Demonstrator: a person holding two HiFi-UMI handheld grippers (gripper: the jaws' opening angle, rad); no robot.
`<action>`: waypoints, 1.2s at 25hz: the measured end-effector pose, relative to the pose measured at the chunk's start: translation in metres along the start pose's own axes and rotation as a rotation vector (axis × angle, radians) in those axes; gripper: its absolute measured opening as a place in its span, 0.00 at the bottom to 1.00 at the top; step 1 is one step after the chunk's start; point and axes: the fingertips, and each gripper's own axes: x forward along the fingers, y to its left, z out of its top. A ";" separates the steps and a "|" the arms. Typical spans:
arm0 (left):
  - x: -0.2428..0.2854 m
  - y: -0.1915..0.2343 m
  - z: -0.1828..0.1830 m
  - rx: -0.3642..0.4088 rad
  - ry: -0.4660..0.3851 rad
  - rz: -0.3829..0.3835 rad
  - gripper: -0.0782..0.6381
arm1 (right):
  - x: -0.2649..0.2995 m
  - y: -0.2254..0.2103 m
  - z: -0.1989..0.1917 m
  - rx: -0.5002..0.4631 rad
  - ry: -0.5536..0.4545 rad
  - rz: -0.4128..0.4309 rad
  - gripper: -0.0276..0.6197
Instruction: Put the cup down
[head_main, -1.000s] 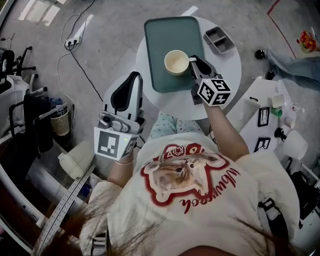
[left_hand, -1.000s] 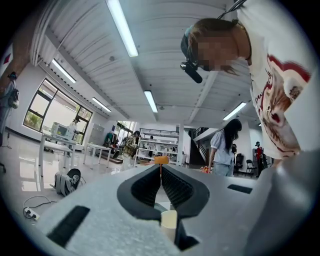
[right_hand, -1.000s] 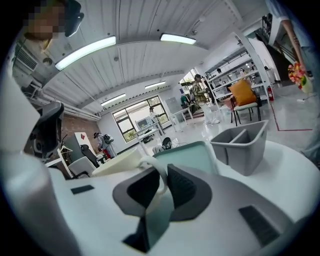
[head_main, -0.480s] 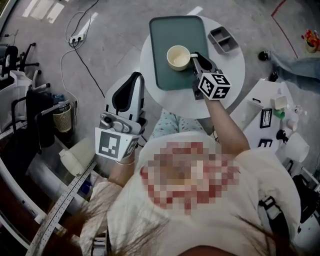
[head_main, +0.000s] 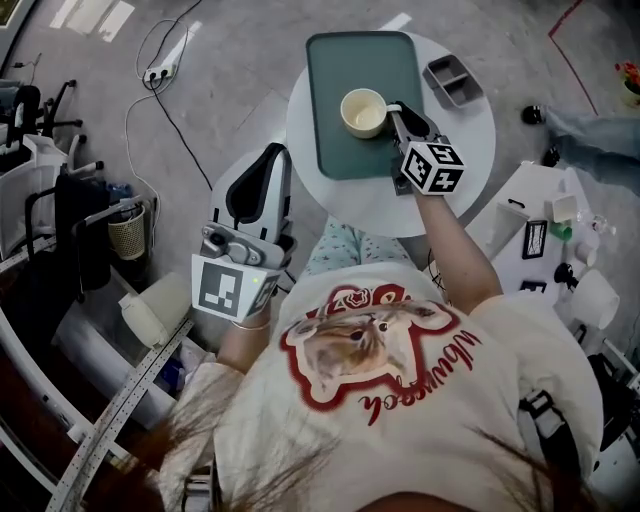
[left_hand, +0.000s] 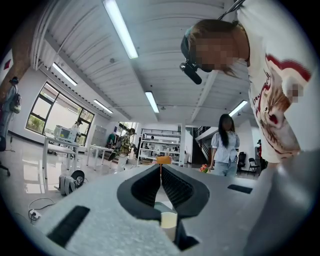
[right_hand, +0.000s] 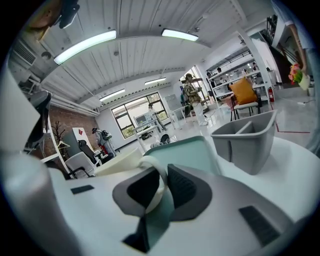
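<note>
Right gripper (head_main: 397, 108) clamped on the cream cup (head_main: 363, 112) by its handle, cup upright over the green tray (head_main: 350, 60) on the round white counter (head_main: 470, 140), left gripper (head_main: 271, 152) fingers pressed together, empty, beside the counter

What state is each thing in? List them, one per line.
cup: upright on the tray, empty.
right tool: shut on the cup's handle.
left tool: shut, nothing in it.
tray: flat on the round table, holding the cup.
grey divided bin: empty, beside the tray.
</note>
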 end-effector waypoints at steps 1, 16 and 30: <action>0.000 0.000 0.000 0.001 0.000 0.000 0.13 | 0.000 -0.001 0.000 -0.002 0.001 -0.001 0.12; 0.005 -0.008 0.003 -0.032 -0.004 -0.003 0.13 | -0.007 -0.005 -0.010 -0.006 0.011 -0.004 0.12; 0.004 -0.011 -0.004 -0.007 0.008 -0.001 0.13 | -0.009 -0.006 -0.015 -0.022 0.019 -0.006 0.12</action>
